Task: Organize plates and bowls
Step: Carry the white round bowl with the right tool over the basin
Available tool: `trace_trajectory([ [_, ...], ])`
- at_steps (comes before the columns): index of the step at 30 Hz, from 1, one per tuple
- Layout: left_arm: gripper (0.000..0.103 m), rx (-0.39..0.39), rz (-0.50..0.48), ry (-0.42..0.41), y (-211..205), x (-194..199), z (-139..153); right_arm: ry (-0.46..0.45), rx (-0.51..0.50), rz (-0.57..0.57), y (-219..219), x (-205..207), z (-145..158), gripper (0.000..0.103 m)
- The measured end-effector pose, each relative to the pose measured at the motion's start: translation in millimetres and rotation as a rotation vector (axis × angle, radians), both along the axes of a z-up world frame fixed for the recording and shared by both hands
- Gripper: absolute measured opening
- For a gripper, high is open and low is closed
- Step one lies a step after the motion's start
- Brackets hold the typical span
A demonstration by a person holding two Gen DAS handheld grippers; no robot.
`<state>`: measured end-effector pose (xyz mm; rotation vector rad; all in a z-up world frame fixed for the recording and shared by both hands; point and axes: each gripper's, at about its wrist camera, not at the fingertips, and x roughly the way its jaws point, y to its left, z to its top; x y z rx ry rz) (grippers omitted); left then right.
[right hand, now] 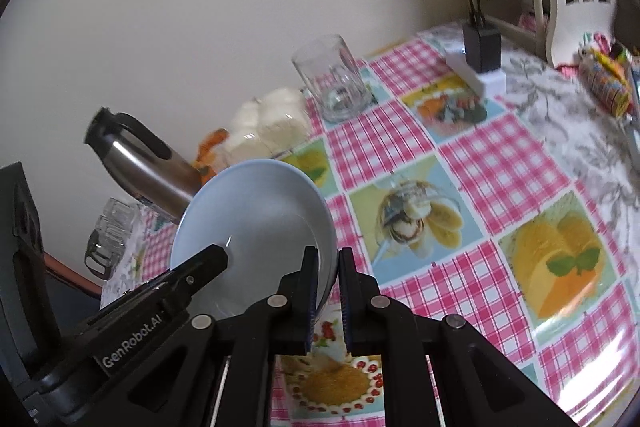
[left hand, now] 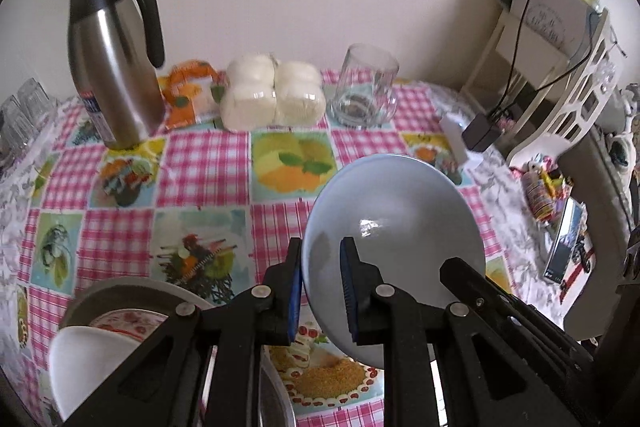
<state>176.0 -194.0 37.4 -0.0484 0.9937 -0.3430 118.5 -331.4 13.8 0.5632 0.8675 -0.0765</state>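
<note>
A pale blue bowl (left hand: 392, 211) hangs tilted above the checked tablecloth, held by both grippers at opposite sides of its rim. My left gripper (left hand: 321, 243) is shut on the bowl's left rim, one blue pad inside and one outside. In the right wrist view the same blue bowl (right hand: 260, 211) has its right rim pinched by my right gripper (right hand: 327, 251). The tip of the left gripper (right hand: 216, 255) reaches in from the left there. At the lower left a white bowl (left hand: 92, 367) lies on a red-patterned plate (left hand: 132, 321) in a grey dish (left hand: 120, 287).
A steel thermos jug (left hand: 112, 67), a pack of white rolls (left hand: 272, 95) and a clear glass jar (left hand: 366, 87) line the wall. A power strip with a black adapter (left hand: 476, 135) lies at the right, before a white chair (left hand: 560, 75). Drinking glasses (left hand: 24, 115) stand far left.
</note>
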Motion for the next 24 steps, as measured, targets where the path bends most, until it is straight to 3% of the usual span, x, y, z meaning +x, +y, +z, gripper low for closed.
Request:
trace_trajectory([
  [10,0.019,-0.052,0.031,-0.057,34.4,-15.9,29.2,-0.074,-0.034,0.033,27.5,-8.6,41.3,0.012],
  [24,0.019,-0.115,0.115,-0.039,94.0,-29.6,35.9,-0.094,-0.050,0.115,74.9,-10.9,55.9,0.012],
])
